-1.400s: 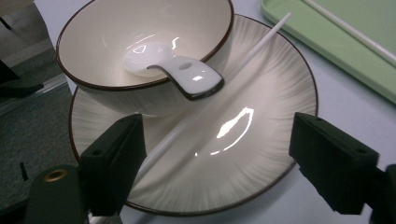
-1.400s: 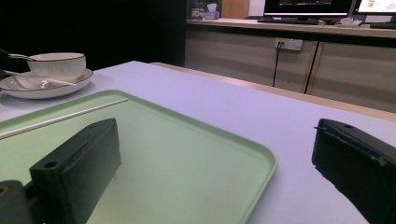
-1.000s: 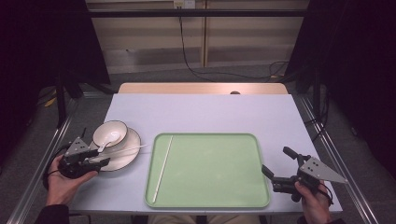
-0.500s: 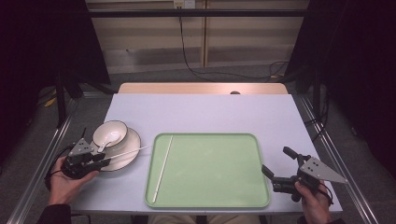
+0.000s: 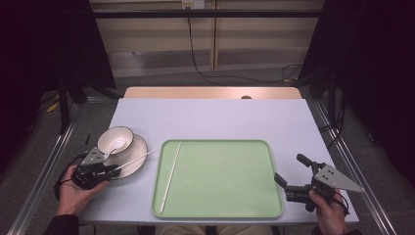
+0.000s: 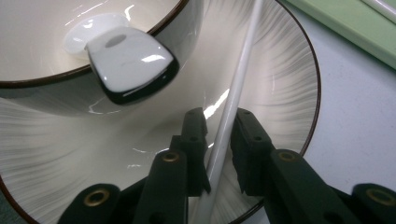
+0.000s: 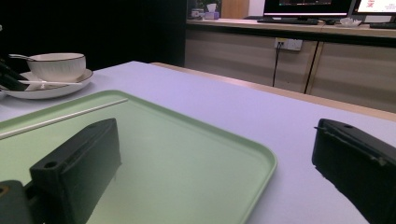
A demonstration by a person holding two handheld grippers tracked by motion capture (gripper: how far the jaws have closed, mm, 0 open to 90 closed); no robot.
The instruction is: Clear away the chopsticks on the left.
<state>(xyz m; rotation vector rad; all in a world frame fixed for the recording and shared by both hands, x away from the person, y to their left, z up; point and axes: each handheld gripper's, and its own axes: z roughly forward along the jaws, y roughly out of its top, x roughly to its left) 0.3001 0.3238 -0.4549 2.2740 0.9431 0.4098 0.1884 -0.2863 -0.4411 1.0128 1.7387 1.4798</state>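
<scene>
Left claw [image 6: 219, 140] pinches 1 chopstick [image 6: 231, 100] (over the plate [image 6: 289, 93]); right claw [image 5: 293, 174] spread.

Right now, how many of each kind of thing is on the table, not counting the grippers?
Chopsticks: 2, one on the tray, one over the plate
Bowl: 1
Spoon: 1
Plate: 1
Tray: 1
Total: 6
</scene>
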